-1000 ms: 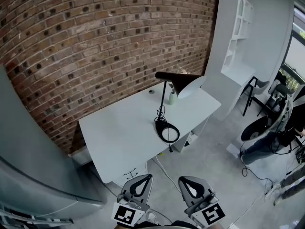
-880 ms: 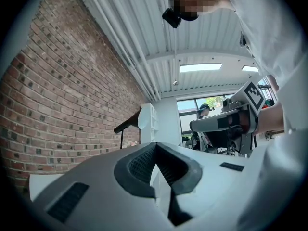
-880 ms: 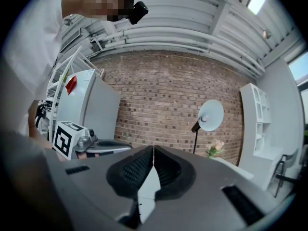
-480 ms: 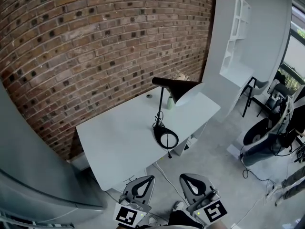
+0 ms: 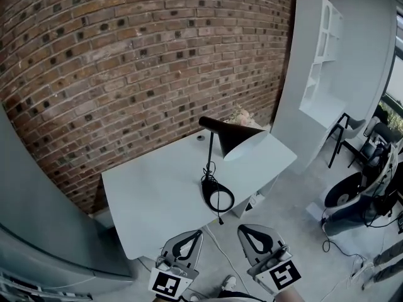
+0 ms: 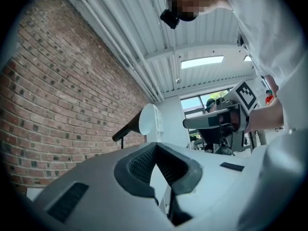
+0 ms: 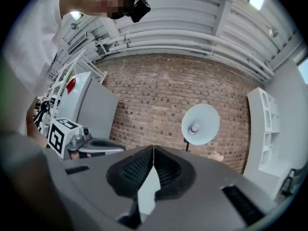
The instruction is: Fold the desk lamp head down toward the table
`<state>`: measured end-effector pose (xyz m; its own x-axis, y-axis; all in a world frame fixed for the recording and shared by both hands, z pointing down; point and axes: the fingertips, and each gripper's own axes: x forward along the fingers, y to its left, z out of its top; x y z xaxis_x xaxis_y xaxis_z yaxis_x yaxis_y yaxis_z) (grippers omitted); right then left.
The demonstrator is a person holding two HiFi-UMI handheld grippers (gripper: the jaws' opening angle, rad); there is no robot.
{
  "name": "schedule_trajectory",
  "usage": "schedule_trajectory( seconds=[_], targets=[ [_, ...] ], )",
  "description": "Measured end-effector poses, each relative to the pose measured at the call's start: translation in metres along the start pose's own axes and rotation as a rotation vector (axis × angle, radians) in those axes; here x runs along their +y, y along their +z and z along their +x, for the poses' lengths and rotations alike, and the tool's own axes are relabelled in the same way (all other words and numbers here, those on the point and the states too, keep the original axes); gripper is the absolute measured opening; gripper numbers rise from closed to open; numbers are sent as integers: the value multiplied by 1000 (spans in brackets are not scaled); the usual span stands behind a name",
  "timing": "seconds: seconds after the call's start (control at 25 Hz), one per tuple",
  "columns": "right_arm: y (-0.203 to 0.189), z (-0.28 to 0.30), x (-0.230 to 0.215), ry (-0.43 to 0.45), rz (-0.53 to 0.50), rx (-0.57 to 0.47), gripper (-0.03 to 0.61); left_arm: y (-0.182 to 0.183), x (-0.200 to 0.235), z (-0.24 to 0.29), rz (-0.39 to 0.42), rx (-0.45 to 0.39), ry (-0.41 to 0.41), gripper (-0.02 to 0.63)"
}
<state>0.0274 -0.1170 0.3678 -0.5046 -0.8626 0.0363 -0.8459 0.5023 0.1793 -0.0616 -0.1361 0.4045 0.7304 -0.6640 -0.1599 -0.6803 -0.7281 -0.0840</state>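
A black desk lamp stands on the white desk [image 5: 151, 194]. Its ring-shaped base [image 5: 218, 197] is near the front edge, and its cone head [image 5: 236, 138] is raised on a thin stem, white inside, facing right. Both grippers hover over the floor in front of the desk, well short of the lamp. My left gripper [image 5: 197, 233] is shut and holds nothing, and so is my right gripper [image 5: 242, 228]. The left gripper view has the lamp head [image 6: 139, 123] beyond the closed tips [image 6: 155, 143]. In the right gripper view the head [image 7: 200, 124] faces me above the closed tips [image 7: 153, 147].
A brick wall [image 5: 126, 61] backs the desk. A tall white shelf unit [image 5: 321, 61] stands at the right, with a chair [image 5: 349, 128] and a scooter [image 5: 352, 194] beyond it. A grey cabinet [image 5: 38, 231] fills the left. The lamp's cord [image 5: 220, 219] hangs off the desk front.
The view has shifted toward the desk, so desk and lamp sit slightly nearer and more centred. Both grippers have travelled along with it, still shut and side by side.
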Motion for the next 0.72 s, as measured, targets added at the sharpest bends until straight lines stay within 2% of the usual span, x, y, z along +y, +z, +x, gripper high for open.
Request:
schedule_trajectory(
  seconds=[0.16, 0.4, 0.64, 0.72],
  targets=[
    [5, 7, -24, 8, -12, -5, 18, -2, -2, 19, 1, 0, 12, 8],
    [15, 20, -42, 101, -58, -20, 20, -3, -6, 43, 0, -12, 7, 8],
    [37, 31, -75, 47, -129, -36, 26, -7, -11, 55, -7, -6, -4, 8],
    [45, 36, -85, 32, -160, -41, 84, -8, -11, 57, -10, -2, -5, 8]
  ],
)
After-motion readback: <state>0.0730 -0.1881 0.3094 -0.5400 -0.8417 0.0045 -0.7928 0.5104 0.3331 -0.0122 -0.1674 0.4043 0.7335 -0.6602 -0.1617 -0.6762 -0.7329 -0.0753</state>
